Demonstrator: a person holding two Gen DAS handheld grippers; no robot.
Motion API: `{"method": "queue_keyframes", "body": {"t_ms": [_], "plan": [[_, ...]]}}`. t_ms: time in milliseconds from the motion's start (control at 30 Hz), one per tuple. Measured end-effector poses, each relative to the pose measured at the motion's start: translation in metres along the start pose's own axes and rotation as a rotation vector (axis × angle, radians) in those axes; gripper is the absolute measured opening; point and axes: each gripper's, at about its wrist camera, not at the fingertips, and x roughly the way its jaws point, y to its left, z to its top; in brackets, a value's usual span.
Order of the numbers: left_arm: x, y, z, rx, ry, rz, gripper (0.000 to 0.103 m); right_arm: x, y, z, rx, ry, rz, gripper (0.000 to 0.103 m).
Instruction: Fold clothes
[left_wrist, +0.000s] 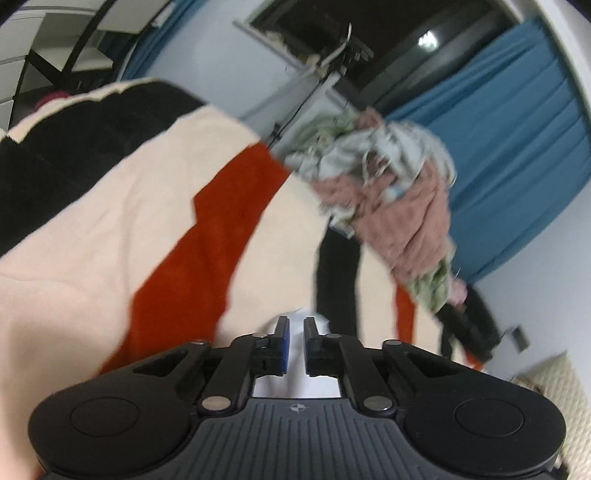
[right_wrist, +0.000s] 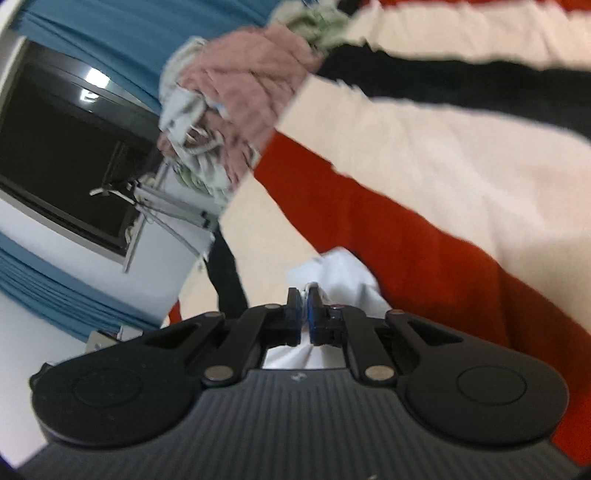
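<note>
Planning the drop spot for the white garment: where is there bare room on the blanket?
Free: the cream field of the striped blanket, between its black band and red band. Also cream right of the pile in the right wrist view. Crowded: the heap of pink and green clothes at the far edge.

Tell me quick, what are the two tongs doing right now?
Left tongs: slightly apart around the white cloth; grip cannot be told.
Right tongs: closed on white cloth.

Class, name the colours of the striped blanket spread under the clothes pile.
Cream, red-orange and black bands on the blanket; clearest in the left wrist view.
</note>
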Motion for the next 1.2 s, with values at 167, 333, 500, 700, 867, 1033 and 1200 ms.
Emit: {"method": "queue_keyframes", "body": {"t_ms": [167,333,500,700,867,1033,1200], "plan": [[0.027,0.004,0.003,0.057,0.083,-0.085,0.035,0.006,-0.006,0.012,-0.035,0.084,0.069,0.017],[0.039,-0.007,-0.010,0.156,0.109,-0.118,0.040,0.003,0.002,0.016,-0.126,0.109,0.150,0.035],[0.036,-0.007,-0.018,0.169,0.108,-0.110,0.040,-0.010,0.006,0.019,-0.128,0.120,0.239,0.084],[0.029,-0.017,-0.022,0.185,0.068,-0.159,0.043,-0.033,0.010,0.020,-0.189,0.080,0.207,0.083],[0.031,-0.026,-0.035,0.266,0.088,-0.120,0.042,-0.042,0.005,0.002,-0.327,0.093,0.078,0.048],[0.034,-0.025,-0.044,0.285,0.091,-0.086,0.031,-0.032,0.004,-0.011,-0.376,0.131,0.017,0.046],[0.019,-0.035,-0.042,0.328,0.015,-0.071,0.004,-0.042,0.024,-0.028,-0.519,0.059,0.018,0.006]]}}
